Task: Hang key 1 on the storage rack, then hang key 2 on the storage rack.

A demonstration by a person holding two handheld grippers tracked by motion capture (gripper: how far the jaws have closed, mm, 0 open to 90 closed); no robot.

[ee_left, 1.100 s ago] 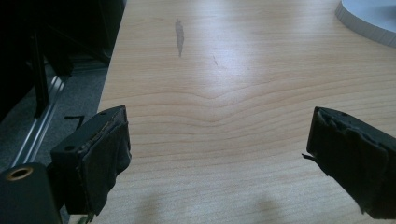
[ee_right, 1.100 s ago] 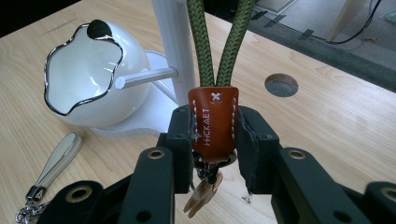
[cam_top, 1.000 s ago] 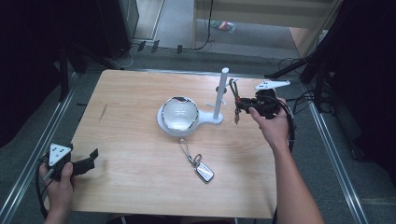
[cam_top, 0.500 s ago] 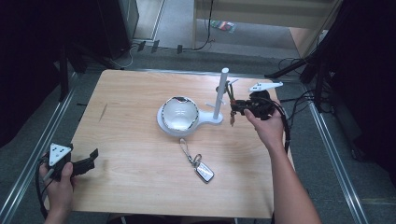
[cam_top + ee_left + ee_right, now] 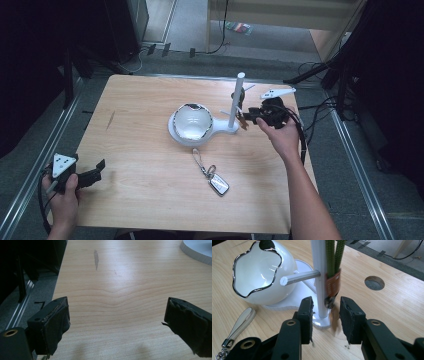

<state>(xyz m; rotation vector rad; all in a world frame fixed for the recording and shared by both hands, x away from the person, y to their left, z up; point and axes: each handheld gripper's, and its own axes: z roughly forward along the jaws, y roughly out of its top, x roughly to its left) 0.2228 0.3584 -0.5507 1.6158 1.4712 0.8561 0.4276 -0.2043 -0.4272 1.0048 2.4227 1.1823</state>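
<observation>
A white stand [image 5: 220, 132] carries a chrome-rimmed white bowl [image 5: 192, 120] [image 5: 262, 272] and an upright white post [image 5: 235, 100] [image 5: 319, 270] with a side peg [image 5: 299, 277]. A green lanyard [image 5: 334, 255] with an orange tag [image 5: 333, 285] hangs down the post. My right gripper [image 5: 245, 119] [image 5: 325, 307] is open at the post's foot, and the tag's metal end dangles between its jaws without being pinched. A key fob [image 5: 219, 185] on a pale strap [image 5: 242, 320] lies on the table nearer the person. My left gripper [image 5: 97, 171] [image 5: 117, 315] is open over bare wood at the near left corner.
The wooden table [image 5: 140, 125] has a round cable hole [image 5: 374, 283] just beyond the post. Metal rails [image 5: 35, 165] run along both sides of it, with cables [image 5: 310, 107] on the floor at the right.
My right gripper has moved left and slightly toward the person, closing in on the post. The lanyard now hangs along the post. The left gripper has stayed still.
</observation>
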